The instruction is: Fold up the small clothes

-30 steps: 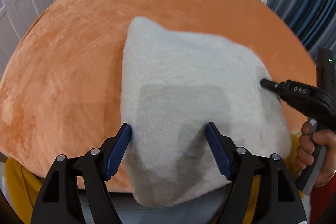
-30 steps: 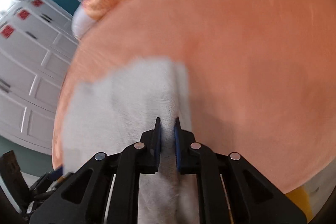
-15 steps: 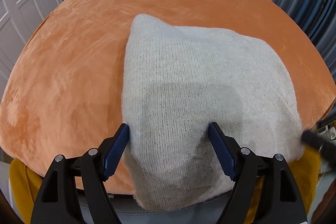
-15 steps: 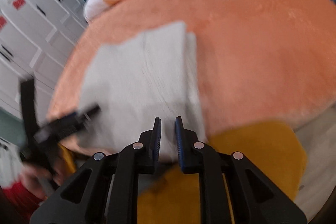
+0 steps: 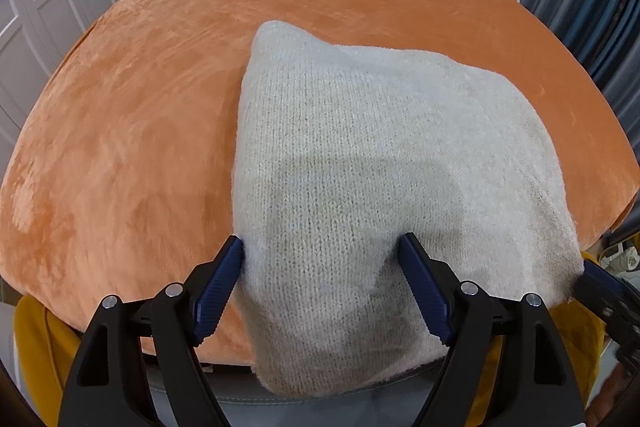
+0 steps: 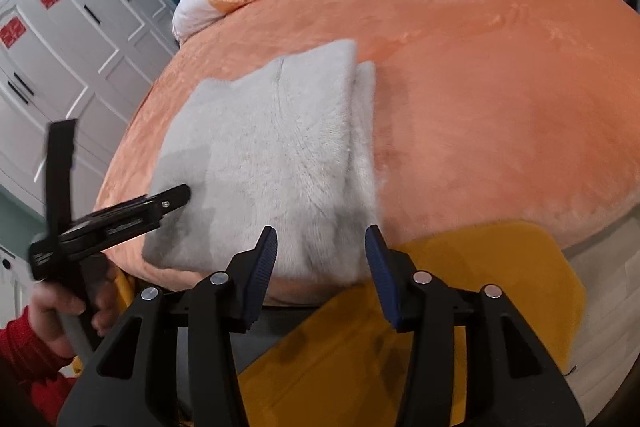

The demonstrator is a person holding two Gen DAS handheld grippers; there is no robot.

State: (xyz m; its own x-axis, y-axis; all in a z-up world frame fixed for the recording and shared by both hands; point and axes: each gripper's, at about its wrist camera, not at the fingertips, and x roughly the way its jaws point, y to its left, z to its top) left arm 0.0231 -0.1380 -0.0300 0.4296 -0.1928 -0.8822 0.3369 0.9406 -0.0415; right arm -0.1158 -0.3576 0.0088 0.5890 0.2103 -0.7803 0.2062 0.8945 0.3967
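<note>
Folds of the cream knitted woollen garment [image 5: 372, 163] hide its lower layers, and its near edge droops over the front of the orange plush bed [image 5: 132, 131], cut off behind my fingers. My left gripper [image 5: 322, 285] stands wide, its ribbed blue fingers [image 5: 219, 285] straddling the fuzzy corner without squeezing it. My right gripper [image 6: 321, 269] has just been opening, nothing between its fingers, above a mustard-yellow cushion [image 6: 472, 267]
</note>
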